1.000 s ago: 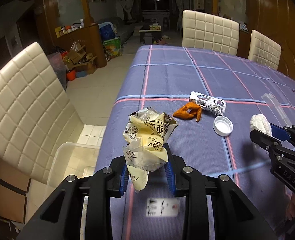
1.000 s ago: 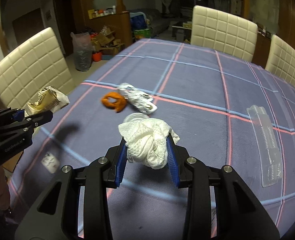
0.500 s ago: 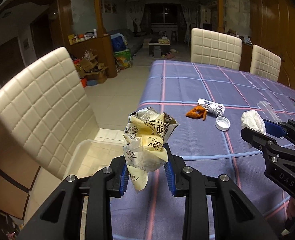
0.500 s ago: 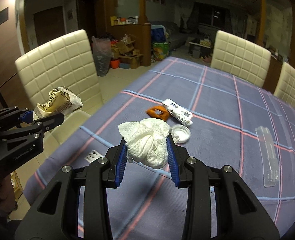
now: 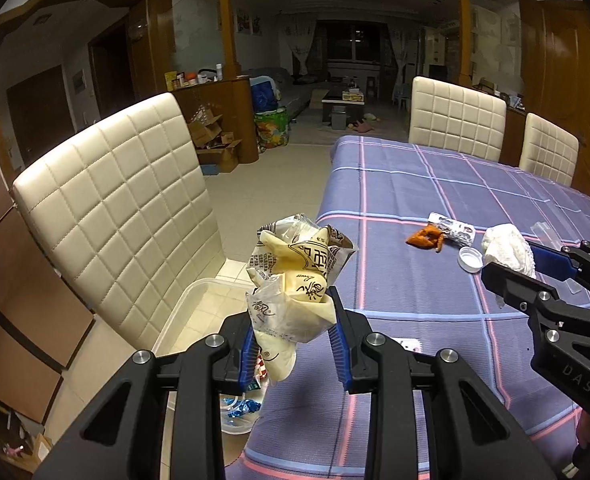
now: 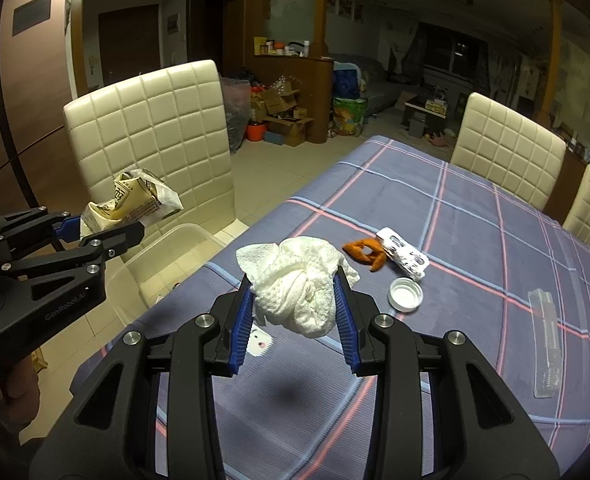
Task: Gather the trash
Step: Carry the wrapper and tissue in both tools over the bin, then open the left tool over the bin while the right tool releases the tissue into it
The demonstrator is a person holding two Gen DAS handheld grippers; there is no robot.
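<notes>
Left gripper point(image 5: 295, 344) clamped on crumpled yellow snack wrapper point(image 5: 295, 288), held in the air off the table edge, above the clear plastic bin point(image 5: 183, 312) beside the cream chair point(image 5: 115, 208). Right gripper point(image 6: 295, 320) narrowly closed around wadded white tissue point(image 6: 295, 284), lifted over the purple plaid tablecloth point(image 6: 475, 240). On the cloth: orange peel point(image 6: 365, 254), foil wrapper point(image 6: 405, 258), white bottle cap point(image 6: 405, 294), clear plastic strip point(image 6: 545, 344).

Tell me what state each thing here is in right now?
Left tongs: shut on the yellow wrapper, held above the bin.
Right tongs: shut on the white tissue, held up.
Clear bin: open, some trash inside.
White cap: lying on the table, open side up.
Orange peel: lying loose.
Silver wrapper: crumpled, beside the peel.
</notes>
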